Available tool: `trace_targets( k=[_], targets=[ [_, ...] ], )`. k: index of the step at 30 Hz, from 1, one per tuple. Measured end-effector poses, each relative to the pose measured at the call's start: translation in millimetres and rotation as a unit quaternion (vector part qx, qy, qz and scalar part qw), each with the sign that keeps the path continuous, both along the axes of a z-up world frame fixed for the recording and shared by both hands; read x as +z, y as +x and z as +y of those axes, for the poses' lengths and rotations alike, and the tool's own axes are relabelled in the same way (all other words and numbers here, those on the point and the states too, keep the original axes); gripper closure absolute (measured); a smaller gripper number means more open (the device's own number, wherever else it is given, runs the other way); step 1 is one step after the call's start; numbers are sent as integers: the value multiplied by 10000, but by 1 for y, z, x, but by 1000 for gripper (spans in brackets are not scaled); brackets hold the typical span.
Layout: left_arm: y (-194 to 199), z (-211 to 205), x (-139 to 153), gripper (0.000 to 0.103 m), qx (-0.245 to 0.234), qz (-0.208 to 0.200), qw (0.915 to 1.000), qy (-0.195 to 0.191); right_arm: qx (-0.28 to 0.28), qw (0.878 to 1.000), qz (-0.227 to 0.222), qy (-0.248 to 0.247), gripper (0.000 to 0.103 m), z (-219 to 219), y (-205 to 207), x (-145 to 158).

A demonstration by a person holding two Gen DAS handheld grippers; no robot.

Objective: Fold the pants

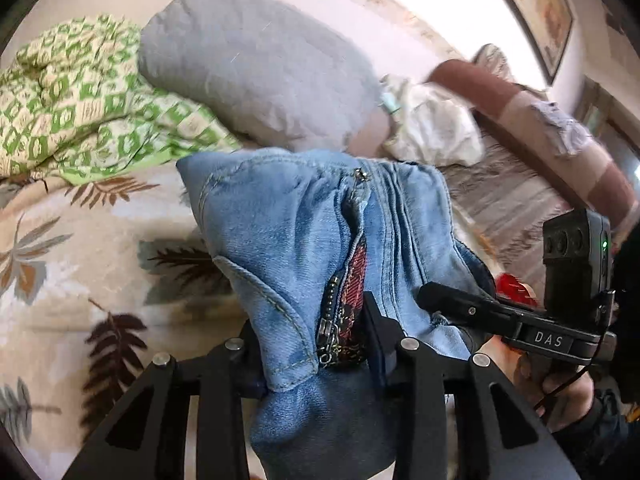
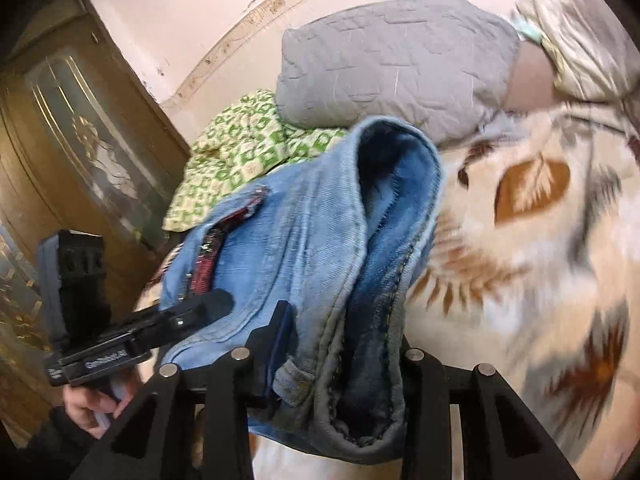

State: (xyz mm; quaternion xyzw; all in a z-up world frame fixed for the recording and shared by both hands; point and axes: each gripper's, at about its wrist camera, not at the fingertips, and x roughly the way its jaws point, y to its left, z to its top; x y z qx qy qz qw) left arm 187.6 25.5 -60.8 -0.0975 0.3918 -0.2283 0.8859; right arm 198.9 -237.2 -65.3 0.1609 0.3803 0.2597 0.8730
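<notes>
Light blue jeans are bunched up and lifted off the bed, zipper fly and red inner lining showing. In the left wrist view my left gripper is shut on a thick fold of them by the fly. My right gripper comes in from the right, a hand on its handle, its tip on the denim. In the right wrist view my right gripper is shut on the waistband fold of the jeans. My left gripper holds the same bundle at the left.
Under the jeans lies a leaf-print bedspread. Behind them are a grey quilted pillow, a green-patterned blanket and a white crumpled cloth. A brown headboard runs at the right; a wooden wardrobe stands beside the bed.
</notes>
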Motion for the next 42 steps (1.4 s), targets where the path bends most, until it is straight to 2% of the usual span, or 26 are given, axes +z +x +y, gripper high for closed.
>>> trace_targets(
  k=[2, 3, 4, 5, 6, 8, 11, 12, 13, 14, 15, 16, 18, 21, 23, 26, 29, 32, 34, 38, 42],
  targets=[
    [25, -2, -36, 61, 18, 610, 9976, 335, 28, 9993, 302, -199, 64, 12, 22, -22],
    [38, -5, -71, 50, 39, 1208, 9898, 749, 47, 9967, 691, -414, 64, 21, 36, -44],
    [39, -3, -84, 47, 72, 1207, 9898, 752, 80, 9926, 1023, -648, 61, 29, 43, -63],
    [38, 2, -85, 47, 97, 1140, 9919, 559, 64, 9904, 1107, -824, 56, 34, 45, -79],
    [39, 5, -85, 47, 121, 1197, 9917, 458, 15, 9921, 983, -775, 55, 33, 43, -84],
    [40, 3, -86, 46, 115, 1203, 9913, 524, -79, 9932, 1060, -469, 54, 27, 44, -85],
    [45, 2, -85, 42, 205, 1280, 9902, 527, -64, 9926, 1077, -549, 51, 30, 46, -85],
    [41, 3, -80, 30, 282, 1226, 9905, 548, -71, 9928, 1081, -519, 45, 30, 46, -84],
    [36, 4, -72, 12, 511, 1086, 9899, 748, -102, 9926, 1089, -536, 31, 27, 46, -82],
    [31, 3, -61, 5, 632, 972, 9892, 900, -195, 9915, 1119, -628, 21, 24, 46, -78],
    [22, 1, -47, 0, 712, 775, 9881, 1123, -326, 9900, 1133, -778, 0, 21, 44, -72],
    [13, -2, -34, 0, 710, 632, 9871, 1288, -427, 9893, 1038, -928, 0, 16, 39, -61],
    [-4, -8, -3, 0, 827, 237, 9833, 1604, -477, 9920, 535, -1040, 0, 11, 22, -25],
    [-49, -18, 59, 0, 1165, -415, 9694, 2120, -710, 9864, -87, -1481, 0, 11, -9, 33],
    [-85, -19, 93, 0, 1284, -667, 9675, 2072, -927, 9774, -579, -1812, 0, 12, -47, 79],
    [-142, -17, 132, 0, 1467, -1031, 9631, 2009, -1170, 9689, -1046, -1912, 0, 10, -107, 130],
    [-181, -25, 144, 0, 1498, -1280, 9575, 2107, -1326, 9652, -1382, -1780, 0, 4, -171, 159],
    [-206, -34, 126, 0, 1365, -1328, 9563, 2220, -1532, 9635, -1465, -1637, 0, 2, -216, 160],
    [-209, -35, 110, 0, 1460, -1243, 9571, 2174, -1516, 9633, -1363, -1744, 0, 4, -227, 145],
    [-204, -31, 69, 0, 1745, -850, 9637, 1834, -1714, 9604, -1009, -1953, 0, 7, -218, 96],
    [-213, -28, 60, 0, 1844, -833, 9653, 1652, -1836, 9615, -797, -1884, 0, 3, -220, 73]
  ],
)
